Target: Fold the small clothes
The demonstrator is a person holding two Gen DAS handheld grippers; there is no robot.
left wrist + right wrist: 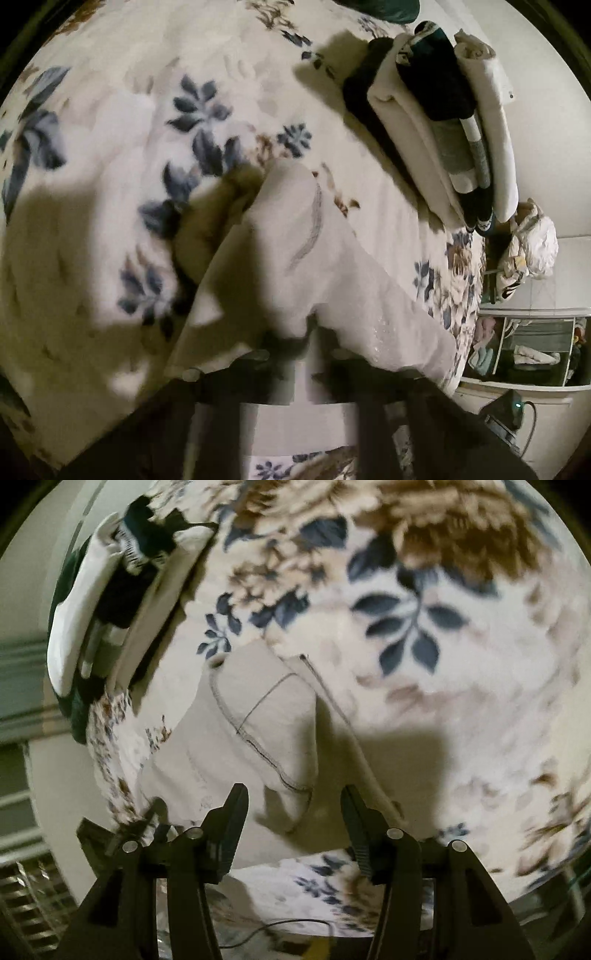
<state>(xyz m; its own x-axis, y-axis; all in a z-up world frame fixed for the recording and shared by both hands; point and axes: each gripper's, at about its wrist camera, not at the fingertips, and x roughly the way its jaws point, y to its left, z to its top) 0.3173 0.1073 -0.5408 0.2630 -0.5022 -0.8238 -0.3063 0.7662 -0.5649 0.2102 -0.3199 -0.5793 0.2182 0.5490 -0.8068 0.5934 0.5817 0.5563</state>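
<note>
**Small pale garment mid-fold on floral bed**

Floral blanket [110, 122] covers the bed and fills both views. Stack of folded clothes [436, 122] sits at 1 o'clock in the left wrist view and at 10 o'clock in the right wrist view, well apart from the work.

Pale garment [236, 746] lies on the blanket at centre, stitched seam up, one edge trailing toward 5 o'clock.

Right claw [293, 827]: fingers apart, nothing between them, just above the garment's near edge.

Left claw [306, 354]: near hem drapes over the fingers; view blurred and shadowed, so cannot tell whether they are clamped or apart.

Risks, as judgement: if the left grip is shallow, the hem may slip and the fold fall open. The right claw closing low could pinch blanket pile along with cloth, dragging the fold askew.
</note>
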